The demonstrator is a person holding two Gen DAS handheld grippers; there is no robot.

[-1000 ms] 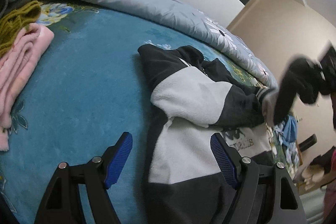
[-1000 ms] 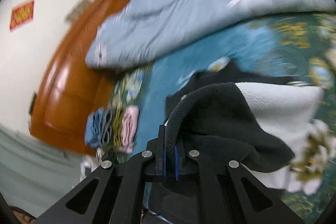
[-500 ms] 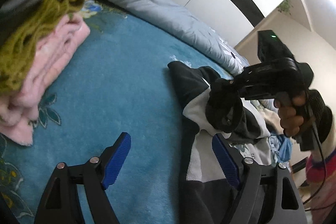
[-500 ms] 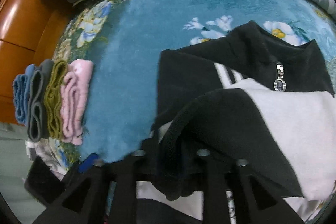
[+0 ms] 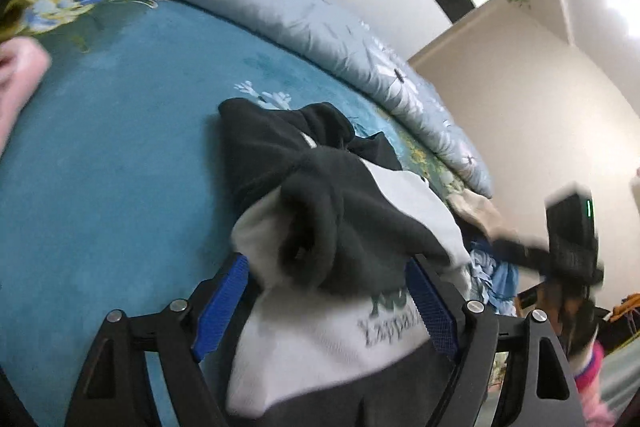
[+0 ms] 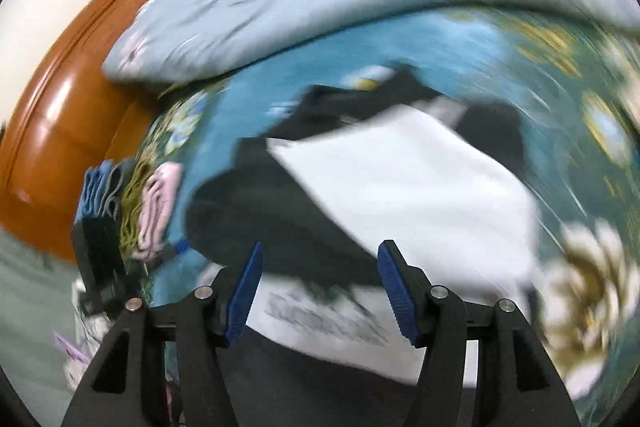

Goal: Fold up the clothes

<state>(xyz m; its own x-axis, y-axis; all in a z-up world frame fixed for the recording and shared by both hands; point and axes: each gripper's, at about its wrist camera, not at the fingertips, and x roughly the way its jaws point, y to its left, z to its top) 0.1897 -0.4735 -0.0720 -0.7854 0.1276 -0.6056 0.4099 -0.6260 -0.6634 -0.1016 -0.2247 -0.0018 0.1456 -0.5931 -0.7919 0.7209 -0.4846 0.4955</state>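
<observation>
A black and white fleece jacket (image 5: 352, 227) lies on the blue bedspread (image 5: 112, 163), with both sleeves folded across its chest. My left gripper (image 5: 328, 303) is open, its blue pads either side of the dark sleeve cuff (image 5: 304, 247). My right gripper (image 6: 320, 287) is open and empty, above the jacket's (image 6: 400, 179) lower half. It also shows in the left wrist view (image 5: 572, 239), off to the right of the jacket. The right wrist view is blurred.
A light blue floral quilt (image 5: 280, 7) is bunched along the far side of the bed. A row of folded clothes (image 6: 132, 199), pink, olive, grey and blue, sits at the bed's left edge by a wooden headboard (image 6: 60, 107). Loose clothes (image 5: 496, 267) lie beyond the jacket.
My right gripper laid the dark sleeve across the jacket, opened, and pulled back to the right. My left gripper moved forward, so its pads now flank the sleeve cuff.
</observation>
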